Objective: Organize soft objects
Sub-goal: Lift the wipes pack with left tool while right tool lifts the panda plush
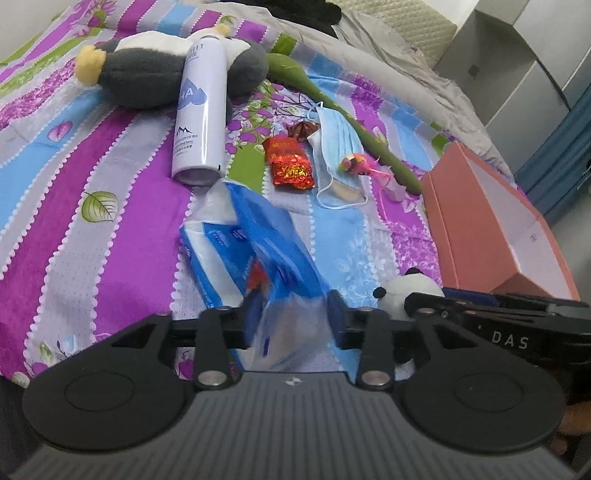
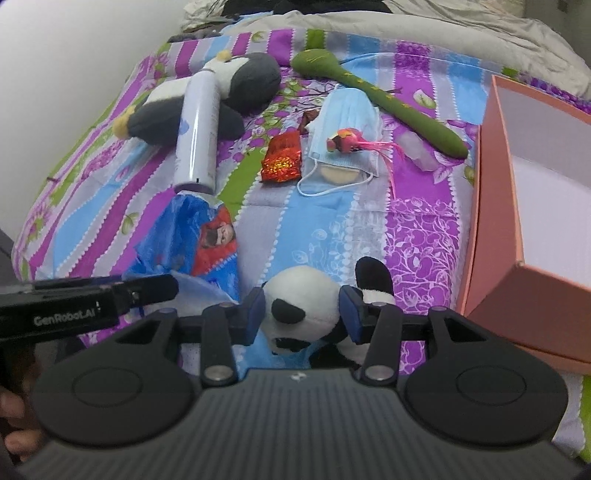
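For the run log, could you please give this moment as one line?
left gripper: open over tissue pack | right gripper: shut on panda plush | pink box: open

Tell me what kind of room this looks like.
Most likely a bedroom. Everything lies on a bed with a striped floral sheet, a grey blanket is rumpled at its far end, and plush toys such as a penguin lie on it.

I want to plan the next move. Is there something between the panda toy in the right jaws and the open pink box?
Nothing visible does. The panda toy sits between the right gripper's jaws, and the pink box stands open to its right. Only bare bedsheet lies between them. The box interior that shows looks empty.
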Available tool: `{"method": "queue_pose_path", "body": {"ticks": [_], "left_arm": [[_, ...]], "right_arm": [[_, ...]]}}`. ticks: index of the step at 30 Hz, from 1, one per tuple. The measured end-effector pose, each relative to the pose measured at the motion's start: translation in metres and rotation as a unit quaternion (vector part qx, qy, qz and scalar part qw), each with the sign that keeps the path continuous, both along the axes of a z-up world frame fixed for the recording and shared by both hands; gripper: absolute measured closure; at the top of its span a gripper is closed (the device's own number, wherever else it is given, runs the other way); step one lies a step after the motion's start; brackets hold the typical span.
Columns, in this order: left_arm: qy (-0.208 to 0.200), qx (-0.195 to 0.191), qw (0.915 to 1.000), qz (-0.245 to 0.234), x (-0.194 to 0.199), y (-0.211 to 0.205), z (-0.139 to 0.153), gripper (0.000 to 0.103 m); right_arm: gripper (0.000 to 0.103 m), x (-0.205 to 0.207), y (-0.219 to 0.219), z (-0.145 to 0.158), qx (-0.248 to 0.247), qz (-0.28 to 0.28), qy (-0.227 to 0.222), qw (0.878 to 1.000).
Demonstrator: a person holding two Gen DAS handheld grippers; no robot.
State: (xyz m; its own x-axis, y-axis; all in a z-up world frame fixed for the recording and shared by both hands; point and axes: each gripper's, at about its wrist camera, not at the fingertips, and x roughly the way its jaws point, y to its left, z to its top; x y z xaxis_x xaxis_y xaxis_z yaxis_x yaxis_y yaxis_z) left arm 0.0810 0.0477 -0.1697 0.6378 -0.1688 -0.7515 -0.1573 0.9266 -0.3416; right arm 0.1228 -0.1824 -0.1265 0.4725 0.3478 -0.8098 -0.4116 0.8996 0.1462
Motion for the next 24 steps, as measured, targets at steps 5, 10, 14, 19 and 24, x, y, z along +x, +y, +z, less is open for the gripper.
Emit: {"method": "queue_pose_path", "body": {"ticks": [5, 10, 14, 19, 24], "left_arm": [[-0.008, -0.029, 0.9995, 0.010, -0.002, 0.007, 0.003, 0.041], [-0.010, -0.054, 0.9981, 0.027, -0.002, 0.014, 0.003, 0.037], [-0.014, -0.072, 0.9963, 0.043, 0.000, 0.016, 0.002, 0.036], [-0.016, -0.084, 0.9947, 0.057, 0.005, 0.016, 0.002, 0.036], [-0.012, -0.082, 0.9946, 0.063, 0.007, 0.013, -0.001, 0.036]], "right_arm": [[0.049, -0.004, -0.011, 0.008, 0.040, -0.027, 0.006, 0.999], [0.033, -0.008, -0.025, 0.012, 0.086, -0.070, 0.027, 0.993], [0.033, -0.003, -0.033, 0.006, 0.128, -0.120, 0.066, 0.982], [0.031, 0.007, -0.039, -0.003, 0.184, -0.207, 0.102, 0.955], [0.031, 0.020, -0.029, -0.011, 0.184, -0.231, 0.101, 0.950]]}}
